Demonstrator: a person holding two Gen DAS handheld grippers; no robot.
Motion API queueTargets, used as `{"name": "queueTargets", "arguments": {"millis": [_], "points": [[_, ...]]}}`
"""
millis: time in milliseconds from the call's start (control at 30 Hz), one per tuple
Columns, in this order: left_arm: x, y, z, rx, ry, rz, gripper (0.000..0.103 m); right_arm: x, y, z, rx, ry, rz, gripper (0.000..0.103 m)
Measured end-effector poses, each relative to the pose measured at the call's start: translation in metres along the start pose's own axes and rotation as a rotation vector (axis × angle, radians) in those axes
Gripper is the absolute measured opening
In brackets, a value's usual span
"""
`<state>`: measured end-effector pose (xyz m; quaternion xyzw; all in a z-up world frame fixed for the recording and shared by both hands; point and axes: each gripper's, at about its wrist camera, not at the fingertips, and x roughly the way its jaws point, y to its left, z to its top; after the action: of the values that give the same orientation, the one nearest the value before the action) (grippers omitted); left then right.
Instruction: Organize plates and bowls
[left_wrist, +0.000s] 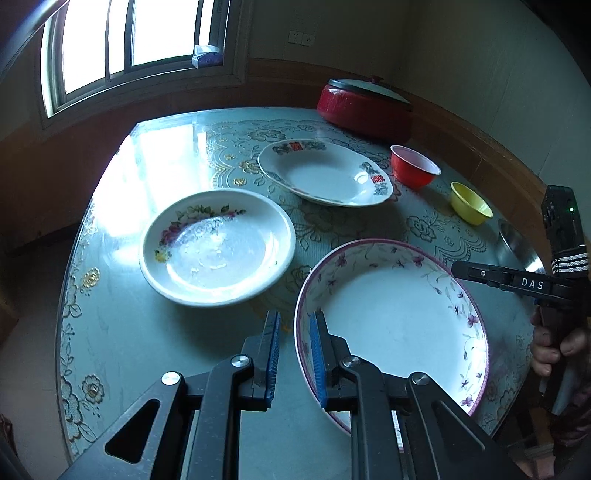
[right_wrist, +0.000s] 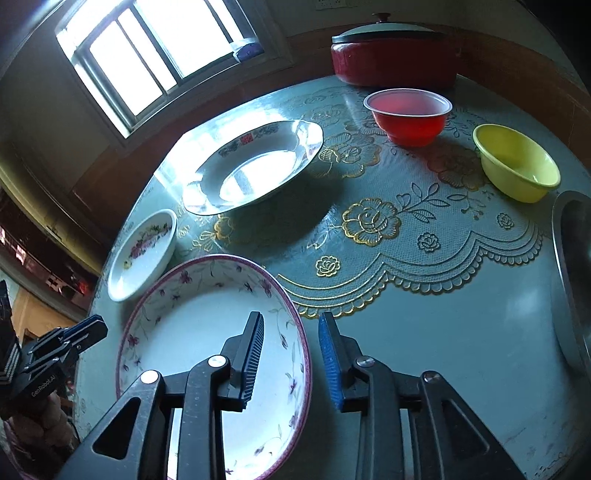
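A large plate with a purple rim and small flowers (left_wrist: 399, 314) (right_wrist: 207, 332) lies at the near edge of the round table. My left gripper (left_wrist: 295, 350) is shut on its left rim, one blue pad inside the plate and one outside. My right gripper (right_wrist: 291, 350) straddles the right rim, open, with a gap on both sides of it. Farther back lie a white plate with a flower print (left_wrist: 218, 247) (right_wrist: 142, 254) and a deep plate with red characters (left_wrist: 325, 173) (right_wrist: 255, 170). A red bowl (right_wrist: 408, 114) and a yellow bowl (right_wrist: 517, 162) stand at the back right.
A red pot with a lid (right_wrist: 395, 55) stands at the table's far edge by the wall. A metal dish (right_wrist: 572, 277) lies at the right edge. The table (right_wrist: 443, 350) has a glossy lace-pattern cover. A hand (left_wrist: 550, 343) holds the right gripper's handle.
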<state>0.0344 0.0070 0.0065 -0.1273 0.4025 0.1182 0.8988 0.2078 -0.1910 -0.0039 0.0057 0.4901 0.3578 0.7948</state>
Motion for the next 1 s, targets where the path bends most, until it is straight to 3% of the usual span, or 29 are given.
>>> {"name": "queueTargets", "arguments": {"millis": [200, 467, 667, 833, 1000], "points": [[0.008, 0.005, 0.025, 0.040, -0.017, 0.015, 0.017, 0.008, 0.001, 0.019, 0.103, -0.003, 0.080, 0.030], [0.034, 0.024, 0.070, -0.020, -0.011, -0.020, 0.017, 0.024, -0.003, 0.054, 0.235, -0.022, 0.184, 0.030], [0.063, 0.032, 0.108, -0.026, 0.003, -0.040, 0.018, 0.046, -0.016, 0.084, 0.326, -0.027, 0.213, 0.030], [0.092, 0.036, 0.132, -0.015, 0.028, -0.028, 0.024, 0.068, -0.031, 0.103, 0.398, -0.024, 0.198, 0.030], [0.119, 0.047, 0.153, -0.051, 0.054, -0.091, 0.024, 0.085, -0.043, 0.114, 0.442, -0.022, 0.200, 0.030]]}}
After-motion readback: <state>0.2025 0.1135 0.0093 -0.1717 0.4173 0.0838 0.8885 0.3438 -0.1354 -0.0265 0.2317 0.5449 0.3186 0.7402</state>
